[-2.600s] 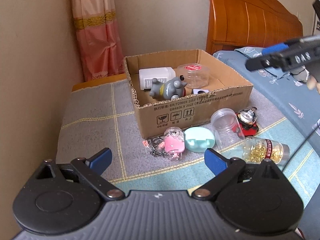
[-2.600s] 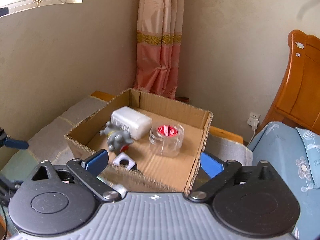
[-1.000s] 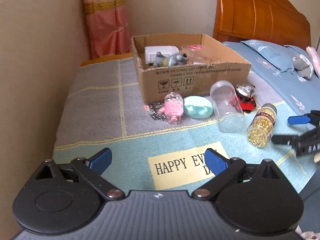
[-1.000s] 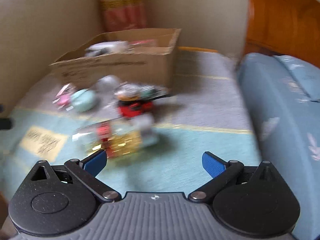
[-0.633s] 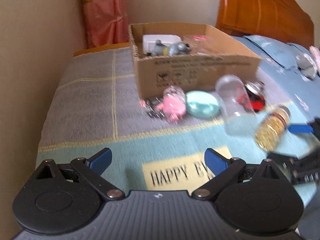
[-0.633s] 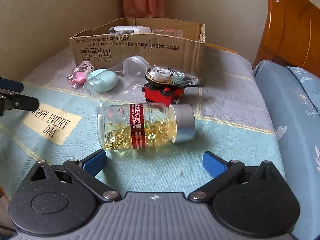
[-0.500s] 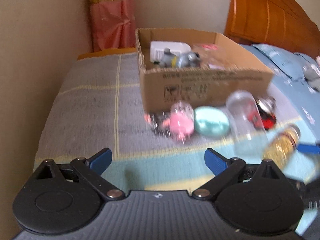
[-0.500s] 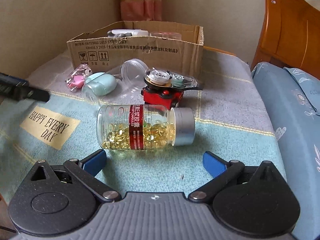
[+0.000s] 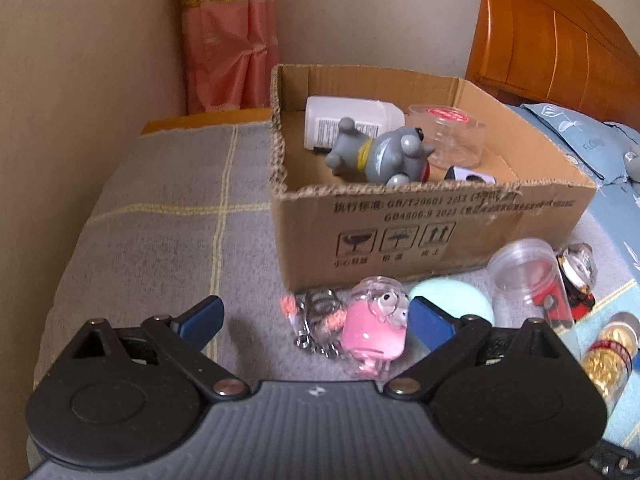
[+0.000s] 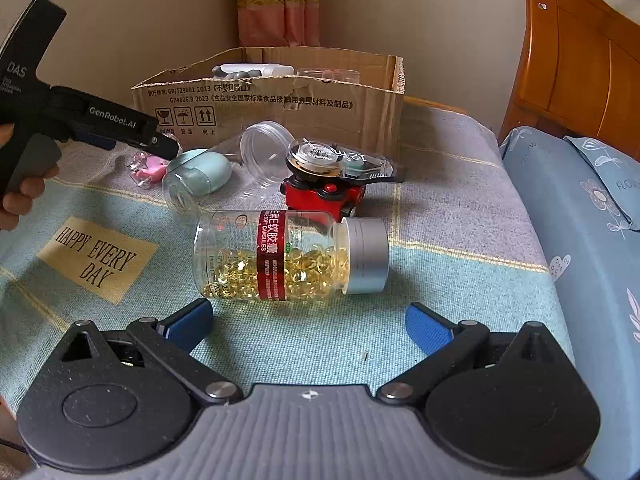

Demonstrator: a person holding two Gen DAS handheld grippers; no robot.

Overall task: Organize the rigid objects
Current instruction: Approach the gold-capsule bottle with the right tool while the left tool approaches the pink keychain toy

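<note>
I've brought my left tongs (image 9: 316,314) forward and low over the pink keychain (image 9: 374,330), which now sits between their spread fingers. My right tongs (image 10: 308,322) have dropped from above the box (image 10: 280,92) to face the capsule bottle (image 10: 288,256).

The left gripper (image 9: 316,316) and right gripper (image 10: 308,322) share a build: ribbed grey housing, black disc-shaped arms, silver pivot screws, blue fingertips (image 10: 188,324). White "GenRobot.AI" and "DAS" lettering marks the left one.

In the left wrist view the capsule bottle (image 9: 608,356) at 4 o'clock is half hidden behind the gripper body. The small white item (image 9: 470,176) in the cardboard box (image 9: 440,216) sits cut off by its front wall.
</note>
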